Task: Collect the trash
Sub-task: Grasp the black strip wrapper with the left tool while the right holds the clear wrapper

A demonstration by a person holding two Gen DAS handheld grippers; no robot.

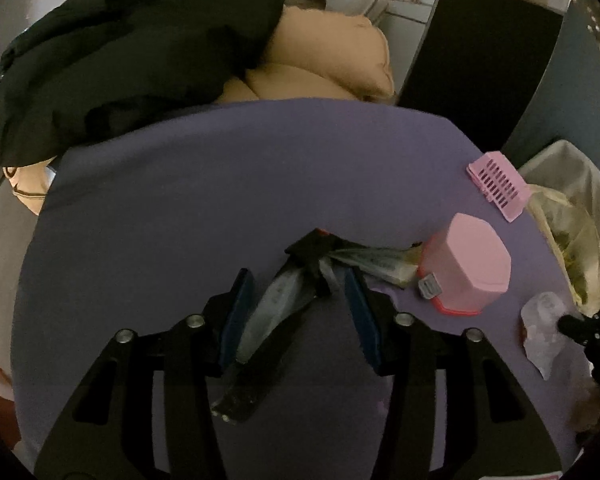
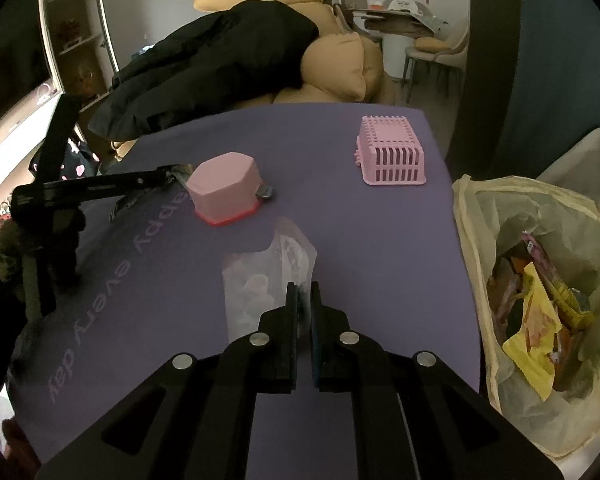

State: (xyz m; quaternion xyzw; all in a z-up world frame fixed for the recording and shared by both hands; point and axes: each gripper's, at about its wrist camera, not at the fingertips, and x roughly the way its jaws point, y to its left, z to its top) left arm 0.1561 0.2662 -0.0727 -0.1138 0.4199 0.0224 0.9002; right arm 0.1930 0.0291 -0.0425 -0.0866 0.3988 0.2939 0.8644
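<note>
Wrappers both thin, light, crinkly: we judge edge pinches best. Right gripper point(image 2: 304, 300) jaws narrow, nipping clear plastic packet point(image 2: 260, 280) on purple mat point(image 2: 380, 240) near trash bag point(image 2: 540, 300); left gripper point(image 1: 296, 300) wide, straddling dark wrapper point(image 1: 276, 312)

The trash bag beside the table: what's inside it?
The trash bag holds crumpled wrappers, yellow and pinkish ones on top. Whatever lies beneath them is covered.

Purple table point(image 2: 380, 240) (wrappers point(image 1: 372, 264), perhaps) bears pink basket point(image 2: 390, 150).
</note>
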